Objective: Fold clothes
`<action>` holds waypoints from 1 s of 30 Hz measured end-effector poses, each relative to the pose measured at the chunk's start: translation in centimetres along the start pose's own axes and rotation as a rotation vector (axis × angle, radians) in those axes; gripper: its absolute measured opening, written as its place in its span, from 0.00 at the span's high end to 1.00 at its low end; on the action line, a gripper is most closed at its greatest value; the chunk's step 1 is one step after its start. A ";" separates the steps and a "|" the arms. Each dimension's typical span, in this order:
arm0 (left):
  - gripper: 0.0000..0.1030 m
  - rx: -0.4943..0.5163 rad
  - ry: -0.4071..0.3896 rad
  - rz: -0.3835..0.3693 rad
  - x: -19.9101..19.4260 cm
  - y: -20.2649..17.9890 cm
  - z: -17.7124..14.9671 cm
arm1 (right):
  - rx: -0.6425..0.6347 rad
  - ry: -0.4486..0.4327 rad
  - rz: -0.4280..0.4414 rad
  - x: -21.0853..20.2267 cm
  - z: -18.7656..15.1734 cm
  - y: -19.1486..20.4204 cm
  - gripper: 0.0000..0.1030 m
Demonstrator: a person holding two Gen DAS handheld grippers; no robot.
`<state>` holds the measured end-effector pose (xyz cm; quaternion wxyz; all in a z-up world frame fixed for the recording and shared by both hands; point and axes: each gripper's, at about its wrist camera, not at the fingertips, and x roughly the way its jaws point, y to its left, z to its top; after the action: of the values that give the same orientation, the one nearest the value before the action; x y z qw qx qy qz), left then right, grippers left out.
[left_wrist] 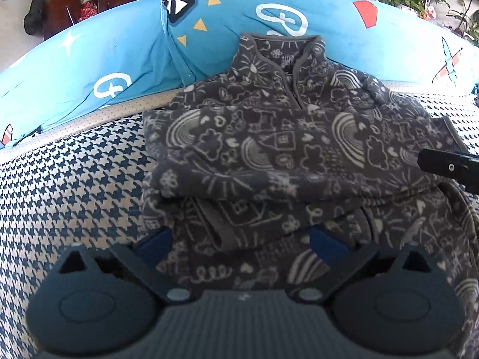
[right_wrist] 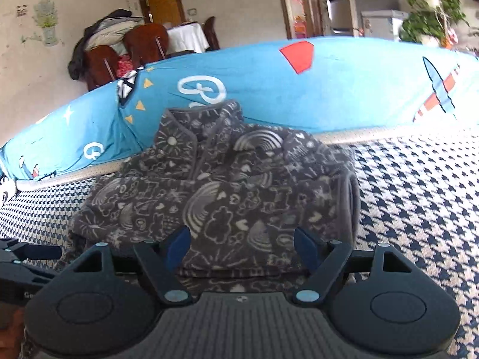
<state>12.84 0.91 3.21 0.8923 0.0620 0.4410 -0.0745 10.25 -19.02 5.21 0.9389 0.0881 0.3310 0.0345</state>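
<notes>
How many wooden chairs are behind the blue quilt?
2, beyond the blue quilt: one wooden chair draped with a dark coat, another beside the white-clothed table. A dark shape past the table may be a third.

Dark grey left hand-held gripper (left_wrist: 241, 243), blue finger pads (left_wrist: 155, 243), ribbed body, silver pivot screws

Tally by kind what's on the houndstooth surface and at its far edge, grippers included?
Grey patterned fleece top: 1
Blue printed bedding roll: 1
Grippers: 2, left gripper and right gripper, both open over the top
Total: 4
</notes>
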 end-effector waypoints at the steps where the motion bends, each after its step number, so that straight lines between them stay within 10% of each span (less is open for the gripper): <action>1: 0.00 0.005 0.005 -0.001 0.1 -0.3 -0.2 | 0.025 0.018 -0.007 0.3 -0.1 -0.5 0.24; 12: 0.00 -0.032 0.095 0.008 2.4 -0.2 -1.0 | 0.183 0.126 -0.028 1.7 -1.4 -3.7 0.24; 30: 0.00 -0.017 0.094 0.030 2.8 -0.5 -1.3 | 0.099 0.009 -0.004 -0.3 -0.1 -3.5 0.24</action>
<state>13.41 0.44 0.16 0.8721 0.0643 0.4821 -0.0546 9.93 -22.50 4.66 0.9319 0.1334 0.3368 0.0167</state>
